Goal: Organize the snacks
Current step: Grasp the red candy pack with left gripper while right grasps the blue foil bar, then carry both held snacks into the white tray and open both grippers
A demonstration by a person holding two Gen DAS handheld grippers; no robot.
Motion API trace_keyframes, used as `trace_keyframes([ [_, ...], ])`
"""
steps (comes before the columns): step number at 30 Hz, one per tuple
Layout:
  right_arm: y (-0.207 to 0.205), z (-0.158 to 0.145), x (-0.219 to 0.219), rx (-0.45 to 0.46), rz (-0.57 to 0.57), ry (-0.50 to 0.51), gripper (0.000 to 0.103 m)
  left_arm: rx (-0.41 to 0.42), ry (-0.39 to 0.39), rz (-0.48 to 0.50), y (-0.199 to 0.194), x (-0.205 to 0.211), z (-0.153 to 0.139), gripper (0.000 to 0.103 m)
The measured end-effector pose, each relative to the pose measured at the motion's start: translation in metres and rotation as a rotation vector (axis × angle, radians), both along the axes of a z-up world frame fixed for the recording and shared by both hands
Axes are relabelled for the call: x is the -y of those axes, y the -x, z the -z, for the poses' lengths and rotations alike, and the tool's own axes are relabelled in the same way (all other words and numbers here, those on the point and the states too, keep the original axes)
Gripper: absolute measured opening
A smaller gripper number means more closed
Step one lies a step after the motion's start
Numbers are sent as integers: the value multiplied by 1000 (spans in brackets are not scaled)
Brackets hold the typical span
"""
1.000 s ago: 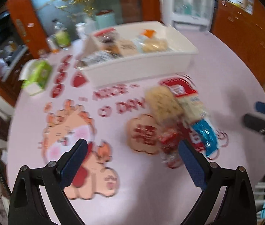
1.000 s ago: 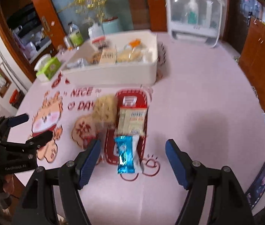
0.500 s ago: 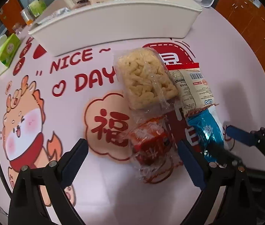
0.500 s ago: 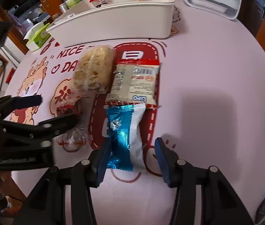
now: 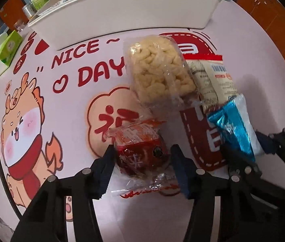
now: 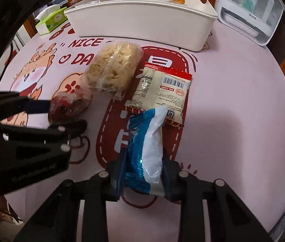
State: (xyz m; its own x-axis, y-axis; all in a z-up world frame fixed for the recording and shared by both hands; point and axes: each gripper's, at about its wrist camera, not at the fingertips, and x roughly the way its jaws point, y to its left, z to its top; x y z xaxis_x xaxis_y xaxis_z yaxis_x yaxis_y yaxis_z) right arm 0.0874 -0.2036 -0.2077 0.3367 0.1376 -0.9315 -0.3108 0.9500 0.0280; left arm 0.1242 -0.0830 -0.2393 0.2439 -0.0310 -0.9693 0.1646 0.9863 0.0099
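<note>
The left gripper point(image 5: 142, 157) has its jaws squeezed onto the red snack point(image 5: 140, 153), which sits right between them on the pink table point(image 6: 233, 80). Just beside it, the right gripper point(image 6: 142, 173) pinches the blue packet point(image 6: 145, 151) by its near end. The white bin point(image 6: 142, 18) stands by the far edge.

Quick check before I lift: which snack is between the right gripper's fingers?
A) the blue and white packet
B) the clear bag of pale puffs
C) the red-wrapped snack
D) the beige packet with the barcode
A: the right gripper has its fingers pressed against both sides of the blue and white packet.
</note>
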Motion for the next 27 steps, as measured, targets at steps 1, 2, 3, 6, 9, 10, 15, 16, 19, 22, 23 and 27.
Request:
trace_keyframes([
  [1,0,0,0,-1,2,-2,30,0,1,-2,2,-2,0,53],
  [2,-1,0,0,-4,6,-3,29,0,-1,-3,3,-3,0,52],
  [3,0,0,1,-10,11,-8,28,0,-4,-3,4,-4,1,52],
  [6,3,-1,0,-35,15,-23,28,0,-33,1,13,-9,1,51],
  [9,9,0,-4,-52,12,-28,27,-3,-61,5,23,-18,-5,51],
  [10,13,-1,-5,-61,11,-34,27,-4,-66,3,27,-21,-6,51],
  [15,26,-6,-13,-73,-2,-50,27,5,-75,-9,43,-33,-16,51],
  [16,29,-9,-15,-72,-7,-53,27,10,-78,-13,46,-35,-19,51],
  [19,34,-21,-21,-52,-22,-59,27,37,-81,-26,50,-42,-34,51],
  [22,31,-40,-25,-17,-33,-74,27,83,-78,-43,48,-48,-58,51],
  [23,28,-48,-26,-3,-36,-80,27,103,-75,-48,45,-52,-69,51],
  [27,12,-93,-28,81,-51,-98,27,210,-77,-54,32,-61,-116,51],
])
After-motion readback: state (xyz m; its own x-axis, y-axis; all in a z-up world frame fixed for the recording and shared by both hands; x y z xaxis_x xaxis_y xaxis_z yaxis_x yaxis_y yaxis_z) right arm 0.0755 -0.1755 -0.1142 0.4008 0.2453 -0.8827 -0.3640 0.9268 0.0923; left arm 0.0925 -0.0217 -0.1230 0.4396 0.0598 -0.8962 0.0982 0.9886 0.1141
